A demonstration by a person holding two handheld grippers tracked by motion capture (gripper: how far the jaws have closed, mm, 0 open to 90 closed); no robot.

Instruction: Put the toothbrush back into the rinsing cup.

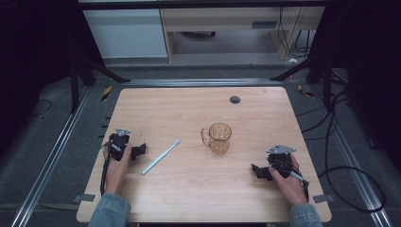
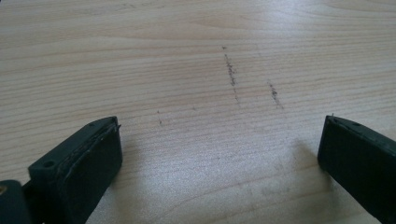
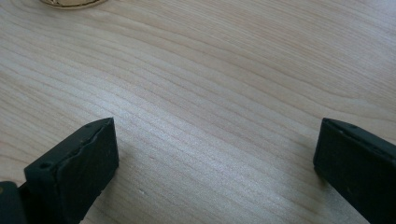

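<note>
Near the surface's (image 1: 198, 198) left edge, the wide-open left claw (image 1: 140, 151) was rested just beside the toothbrush (image 1: 161, 156), laid diagonally toward the cup (image 1: 219, 137).

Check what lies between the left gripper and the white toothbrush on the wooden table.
Nothing: the high view shows bare wood between the left gripper and the white toothbrush; its open jaws frame bare tabletop.

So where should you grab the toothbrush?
Probably around the middle of its handle, coming straight down from above. The toothbrush lies flat on the table, slanted with its bristle end toward the cup, so the thin handle is easiest to pinch across. The left gripper is nearest and already open.
</note>
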